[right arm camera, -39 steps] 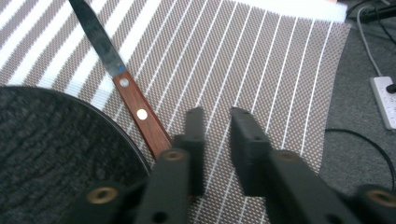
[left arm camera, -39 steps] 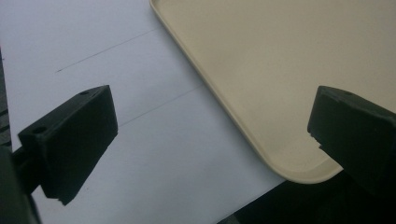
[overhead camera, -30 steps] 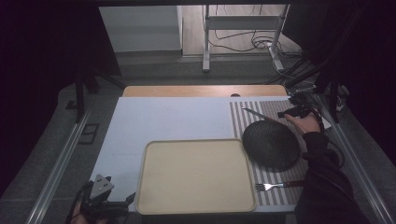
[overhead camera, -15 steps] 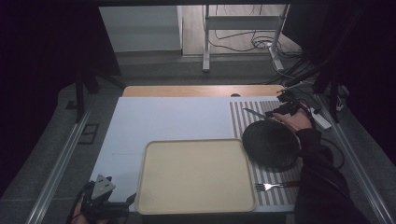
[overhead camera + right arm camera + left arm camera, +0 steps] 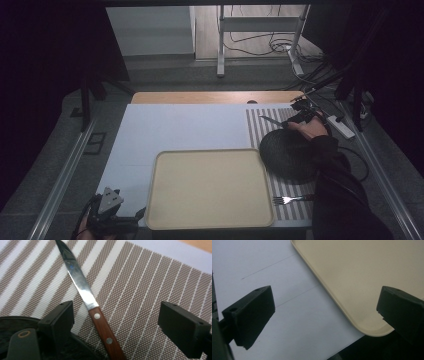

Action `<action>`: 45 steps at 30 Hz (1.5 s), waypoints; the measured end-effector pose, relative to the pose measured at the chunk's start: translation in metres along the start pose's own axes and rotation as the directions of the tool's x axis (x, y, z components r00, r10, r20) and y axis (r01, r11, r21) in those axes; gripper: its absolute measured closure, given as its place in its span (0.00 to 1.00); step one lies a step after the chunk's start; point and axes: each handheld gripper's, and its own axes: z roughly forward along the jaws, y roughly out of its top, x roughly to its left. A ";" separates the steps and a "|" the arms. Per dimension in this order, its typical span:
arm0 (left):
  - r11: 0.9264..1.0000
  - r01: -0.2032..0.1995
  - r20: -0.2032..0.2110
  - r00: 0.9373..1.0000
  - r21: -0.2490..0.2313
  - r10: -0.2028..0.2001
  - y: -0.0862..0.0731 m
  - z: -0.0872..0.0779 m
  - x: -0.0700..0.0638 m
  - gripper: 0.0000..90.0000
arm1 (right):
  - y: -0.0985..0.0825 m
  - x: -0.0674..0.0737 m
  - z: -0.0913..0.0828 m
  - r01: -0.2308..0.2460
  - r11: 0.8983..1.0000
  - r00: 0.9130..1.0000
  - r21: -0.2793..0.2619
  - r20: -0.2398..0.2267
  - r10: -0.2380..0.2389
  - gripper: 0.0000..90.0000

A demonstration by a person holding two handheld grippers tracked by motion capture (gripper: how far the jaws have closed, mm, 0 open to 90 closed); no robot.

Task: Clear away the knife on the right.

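A knife (image 5: pixel 100 322) with a brown riveted wooden handle and a bare steel blade lies flat on the striped placemat (image 5: pixel 150 277). My right gripper (image 5: pixel 120 323) hovers over the handle. Its jaws have just been opening and now stand wide on either side, touching nothing. From above, the right gripper (image 5: pixel 292 120) is at the far right with the knife (image 5: pixel 272 121) pointing left from it. My left gripper (image 5: pixel 137 216) rests at the table's near left corner, open, with its jaws framing the corner of the beige tray (image 5: pixel 367 277).
A black round plate (image 5: pixel 290 155) sits on the placemat just near of the knife, and its rim (image 5: pixel 15 322) shows beside my right jaw. A fork (image 5: pixel 287 200) lies at the placemat's near edge. The beige tray (image 5: pixel 210 190) takes up the near middle of the white table (image 5: pixel 175 125).
The right hand has shifted a little to the left and lower over the knife's handle. The knife, plate, fork and left gripper have stayed put.
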 end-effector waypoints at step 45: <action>0.999 0.034 0.005 0.999 -0.018 -0.034 -0.002 -0.002 0.003 0.02 | -0.017 -0.014 -0.038 0.043 0.994 0.999 -0.099 0.006 -0.043 0.87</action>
